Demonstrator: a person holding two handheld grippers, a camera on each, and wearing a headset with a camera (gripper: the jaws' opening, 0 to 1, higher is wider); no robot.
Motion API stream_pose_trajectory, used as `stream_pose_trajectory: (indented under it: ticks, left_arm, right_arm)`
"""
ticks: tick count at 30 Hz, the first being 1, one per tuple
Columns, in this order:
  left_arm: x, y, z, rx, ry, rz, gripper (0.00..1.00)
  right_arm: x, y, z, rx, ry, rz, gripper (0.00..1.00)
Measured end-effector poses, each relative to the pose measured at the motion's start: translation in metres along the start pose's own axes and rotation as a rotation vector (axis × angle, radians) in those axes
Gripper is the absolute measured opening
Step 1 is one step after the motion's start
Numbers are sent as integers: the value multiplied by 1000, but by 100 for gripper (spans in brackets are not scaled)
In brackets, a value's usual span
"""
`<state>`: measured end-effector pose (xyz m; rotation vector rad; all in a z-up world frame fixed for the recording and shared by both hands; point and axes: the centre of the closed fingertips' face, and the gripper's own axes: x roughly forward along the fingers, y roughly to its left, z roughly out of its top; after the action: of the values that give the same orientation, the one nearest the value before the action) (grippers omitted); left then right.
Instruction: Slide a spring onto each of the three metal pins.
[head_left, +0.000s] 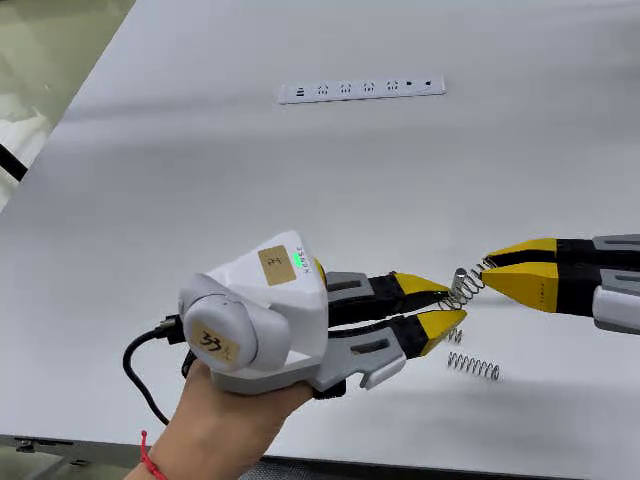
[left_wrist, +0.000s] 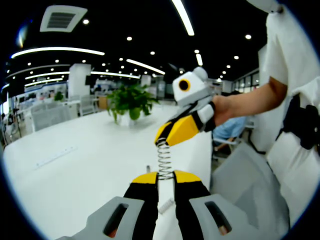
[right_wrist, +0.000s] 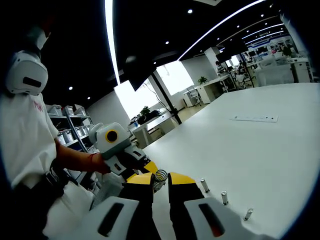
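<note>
The spring (head_left: 466, 287) I am working with hangs between my two grippers, clear of the white table (head_left: 200, 200). Its lower end sits between the yellow tips of the left gripper (head_left: 450, 305). Those jaws are clenched on it, with only a narrow slit between them in the left gripper view, and the coils rise straight up out of that slit. Its upper end is pinched in the tips of the right gripper (head_left: 488, 268), which comes in from the right of the head view with its jaws closed onto the coils. In the right gripper view I see the spring end-on between the two yellow tips, with the left gripper just beyond it.

The three metal pins (right_wrist: 224, 198) stand upright in a row on the table, just right of the right gripper's jaw in its own view. Each is apart from the next, and they look bare as far as I can tell. Two more springs lie flat on the table below the jaws in the head view: a short loose spring (head_left: 453, 335) just under the left gripper's tips, and a longer loose spring (head_left: 472, 366) near it, towards me. A hand (head_left: 215, 425) holds the left gripper from below, and a black cable (head_left: 140, 370) trails from its back. A white power strip (head_left: 360, 90) lies well apart, at the far side of the table
</note>
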<state>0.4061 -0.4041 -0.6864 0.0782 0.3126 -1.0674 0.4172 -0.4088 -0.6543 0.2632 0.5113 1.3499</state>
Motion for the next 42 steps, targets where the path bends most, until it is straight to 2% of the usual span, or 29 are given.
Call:
stream_pose_trajectory:
  ticks: [18,30,42]
  left_arm:
    - [2,-3,-6,-1,23,-19,10]
    - [4,-7,-8,4,33,-29,10]
    - [5,-9,-10,13,37,-41,10]
  right_arm:
    - [6,14,-2,-100,71,21,12]
    - [10,25,-5,-190,140,35,12]
    - [10,25,-7,-245,182,46,12]
